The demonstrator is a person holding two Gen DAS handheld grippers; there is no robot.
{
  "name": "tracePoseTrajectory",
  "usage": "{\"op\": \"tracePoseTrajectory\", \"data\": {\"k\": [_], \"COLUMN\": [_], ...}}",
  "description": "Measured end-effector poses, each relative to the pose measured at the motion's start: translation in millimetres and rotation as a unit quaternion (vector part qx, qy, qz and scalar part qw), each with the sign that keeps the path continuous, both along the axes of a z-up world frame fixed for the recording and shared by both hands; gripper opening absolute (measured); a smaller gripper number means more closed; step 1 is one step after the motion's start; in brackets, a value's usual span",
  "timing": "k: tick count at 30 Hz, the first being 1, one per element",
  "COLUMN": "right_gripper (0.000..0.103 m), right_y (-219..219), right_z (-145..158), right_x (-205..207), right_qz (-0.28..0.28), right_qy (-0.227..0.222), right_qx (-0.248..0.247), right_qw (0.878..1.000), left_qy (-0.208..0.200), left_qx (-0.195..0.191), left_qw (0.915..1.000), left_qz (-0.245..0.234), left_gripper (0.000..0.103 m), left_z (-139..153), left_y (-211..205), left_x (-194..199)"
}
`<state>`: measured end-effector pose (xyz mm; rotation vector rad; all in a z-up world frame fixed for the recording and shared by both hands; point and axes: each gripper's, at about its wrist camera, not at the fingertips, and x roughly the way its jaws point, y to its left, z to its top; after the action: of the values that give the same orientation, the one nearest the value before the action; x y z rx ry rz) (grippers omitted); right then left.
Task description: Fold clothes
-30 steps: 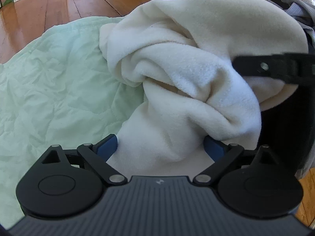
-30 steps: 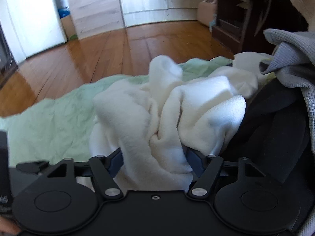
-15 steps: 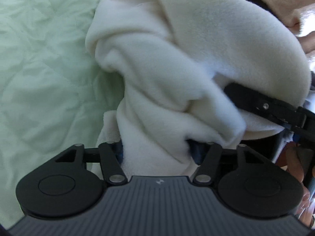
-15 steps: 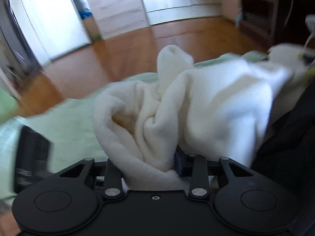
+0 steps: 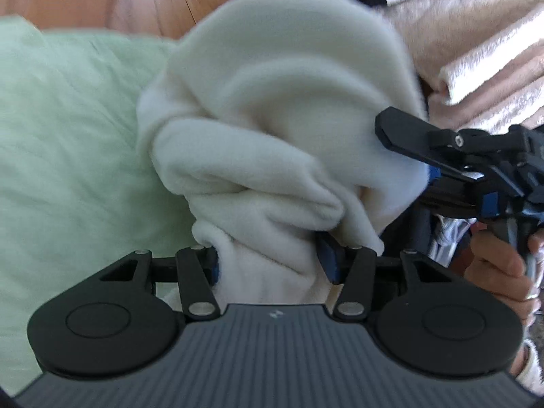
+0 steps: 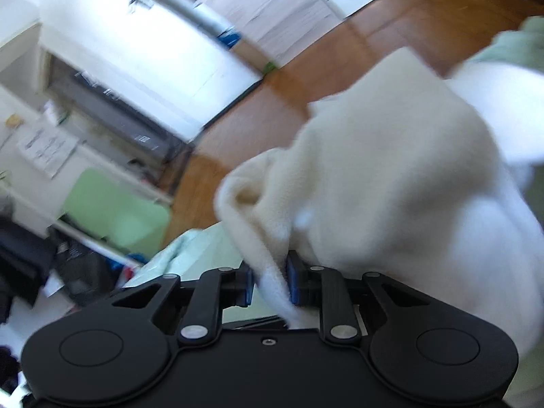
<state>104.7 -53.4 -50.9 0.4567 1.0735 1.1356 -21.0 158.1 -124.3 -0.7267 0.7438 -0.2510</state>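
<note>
Two grippers are engaged on one cream fleece garment (image 5: 278, 142). I read my left gripper (image 5: 272, 265) as closing on a thick bunch of the fleece: its blue pads (image 5: 328, 260) sit against either side of the bundle, and the fabric fills the whole gap between them. My right gripper (image 6: 270, 284) is also closing, its jaws much narrower, with a thin fold of the same garment (image 6: 391, 183) pinched between the blue pads (image 6: 294, 282) and running back towards the gripper body.

In the left wrist view the garment is crumpled and bunched, rising from the left gripper and bulging up and to the right. It is above a pale green quilted sheet (image 5: 68, 142), which covers the left side of the view. I cannot tell whether the garment touches the sheet. The right gripper (image 5: 452, 156) enters from the right edge with one black finger laid against the fleece, and the person's hand (image 5: 499, 265) is wrapped around its handle. A fluffy beige textile (image 5: 476, 51) fills the upper right corner.

Wooden floor (image 6: 391, 34) shows beyond the sheet in both views. The right wrist view is tilted and motion-blurred.
</note>
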Motion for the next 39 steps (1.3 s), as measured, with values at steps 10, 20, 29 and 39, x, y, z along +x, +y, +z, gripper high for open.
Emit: {"op": "tracePoseTrajectory", "data": {"k": [10, 20, 29, 39], "right_gripper": [0.017, 0.052, 0.064, 0.067], "right_y": [126, 204, 123, 136], "right_z": [21, 65, -12, -86], "right_x": [-13, -69, -96, -18], "right_qz": [0.061, 0.016, -0.043, 0.036], "right_qy": [0.052, -0.207, -0.164, -0.019], "right_qx": [0.056, -0.159, -0.231, -0.168], "right_qw": [0.995, 0.965, 0.958, 0.985], "left_qy": [-0.008, 0.109, 0.121, 0.162], "left_qx": [0.056, 0.24, 0.142, 0.201], "left_qw": [0.9958, 0.9239, 0.9535, 0.9496], "left_qz": [0.071, 0.277, 0.236, 0.178], "left_gripper": [0.05, 0.059, 0.06, 0.072], "left_z": [52, 69, 16, 11], "left_y": [110, 219, 205, 163], "left_x": [-46, -98, -140, -56]}}
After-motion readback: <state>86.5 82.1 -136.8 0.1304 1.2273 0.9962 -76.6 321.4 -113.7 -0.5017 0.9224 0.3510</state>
